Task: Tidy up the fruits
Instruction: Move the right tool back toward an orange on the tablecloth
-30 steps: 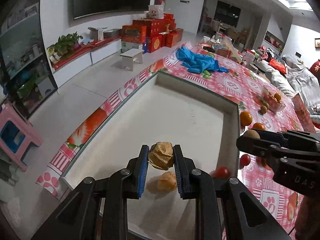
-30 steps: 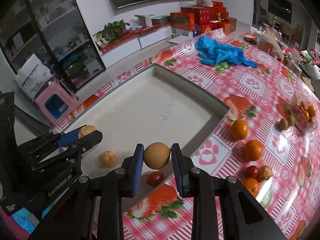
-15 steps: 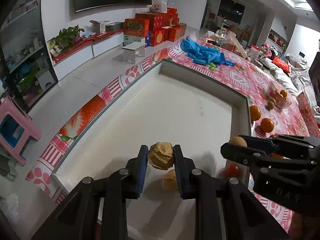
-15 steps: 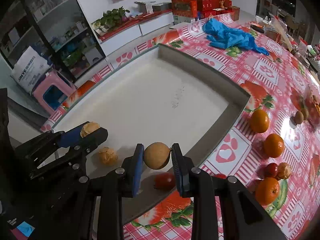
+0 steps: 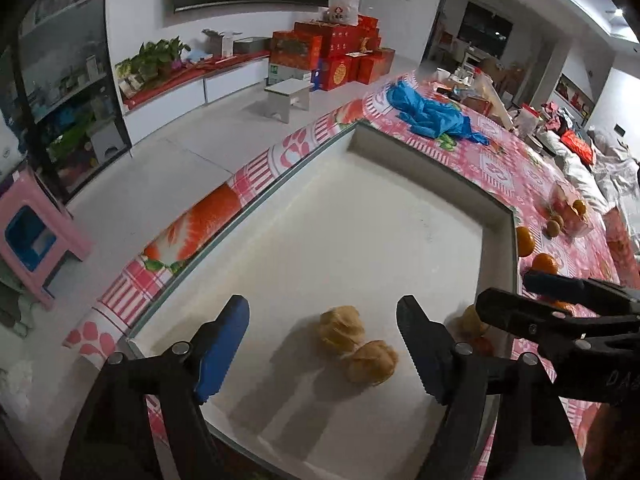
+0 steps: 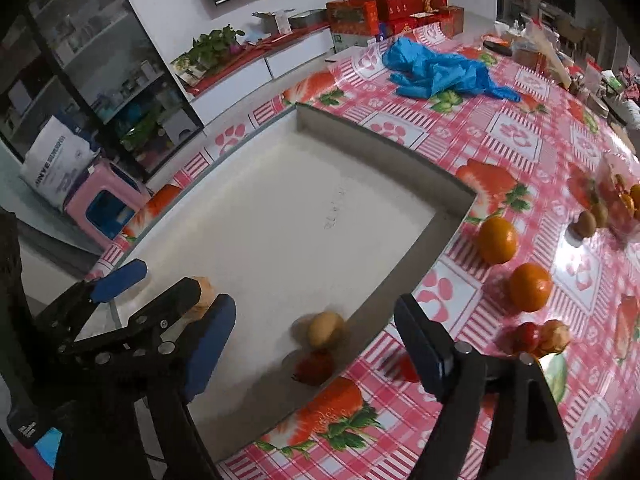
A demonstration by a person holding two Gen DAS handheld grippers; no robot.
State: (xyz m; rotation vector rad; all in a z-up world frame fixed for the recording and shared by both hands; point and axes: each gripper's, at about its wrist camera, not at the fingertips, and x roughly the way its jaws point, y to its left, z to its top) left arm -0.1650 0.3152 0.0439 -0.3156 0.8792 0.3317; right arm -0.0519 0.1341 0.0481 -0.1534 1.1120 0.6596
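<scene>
A big white tray [image 5: 432,168] with a grey rim lies on the strawberry-print tablecloth. My left gripper [image 5: 322,348] hangs over its near end, jaws opening, pads touching nothing. Two wrinkled tan fruits [image 5: 342,328] [image 5: 372,362] lie on the tray floor below it. My right gripper [image 6: 318,352] is also opening over the tray's near right corner. Under it lie a smooth tan fruit [image 6: 324,328] and a red fruit [image 6: 314,366], both free of the pads. Each gripper shows in the other's view: the right gripper [image 5: 504,290] and the left gripper [image 6: 166,280].
Two oranges [image 6: 496,240] [image 6: 530,286], a red fruit [image 6: 528,336] and a wrinkled one [image 6: 554,336] sit on the cloth right of the tray. Kiwis [image 6: 586,222] and a clear fruit box [image 6: 620,200] lie farther right. Blue plastic [image 6: 436,68] lies beyond the tray. A pink stool [image 5: 32,232] stands on the floor.
Both grippers went from shut to wide open. The wrinkled fruit dropped from the left one beside another in the tray; the smooth tan fruit fell from the right one next to the red fruit.
</scene>
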